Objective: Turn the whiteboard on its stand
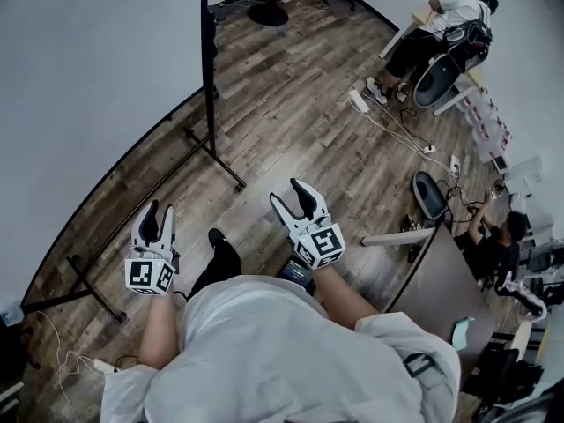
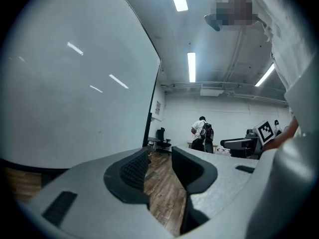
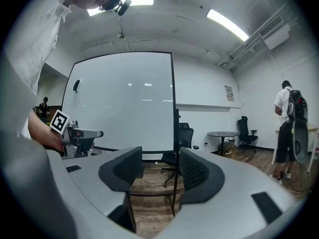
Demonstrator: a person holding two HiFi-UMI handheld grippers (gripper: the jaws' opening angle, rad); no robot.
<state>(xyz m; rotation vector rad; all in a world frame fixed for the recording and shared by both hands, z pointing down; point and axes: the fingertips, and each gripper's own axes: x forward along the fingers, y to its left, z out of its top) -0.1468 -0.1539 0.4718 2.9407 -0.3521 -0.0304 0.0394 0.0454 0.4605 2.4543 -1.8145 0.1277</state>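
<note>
While the person's white-sleeved arms reach forward over the wooden floor [image 1: 291,104], both grippers are held clear of the whiteboard [image 1: 88,77]. In the head view the board fills the 10 o'clock side, and its black-framed edge [image 1: 209,69] runs up toward 12. One foot of its stand [image 1: 225,167] lies on the floor just ahead of the grippers, and another foot [image 1: 88,291] lies at 8 o'clock.

The left gripper [image 1: 160,208] sits at about 9 o'clock from the right gripper [image 1: 287,192], close to the board's lower edge but not touching it. In the left gripper view its jaws [image 2: 160,156] stand apart, with only floorboards showing in the gap. The whiteboard [image 2: 75,83] spreads across that view from 9 to 11 o'clock.

In the right gripper view the jaws [image 3: 160,158] are also spread and hold nothing. Beyond them the whiteboard [image 3: 124,103] stands upright at 12 o'clock, and its dark side post [image 3: 174,108] lines up with the gap. An office chair [image 3: 185,132] is behind the post, and a round table [image 3: 223,133] stands at 3 o'clock.

A person with a backpack [image 1: 441,20] bends over a desk at 1 o'clock in the head view.
</note>
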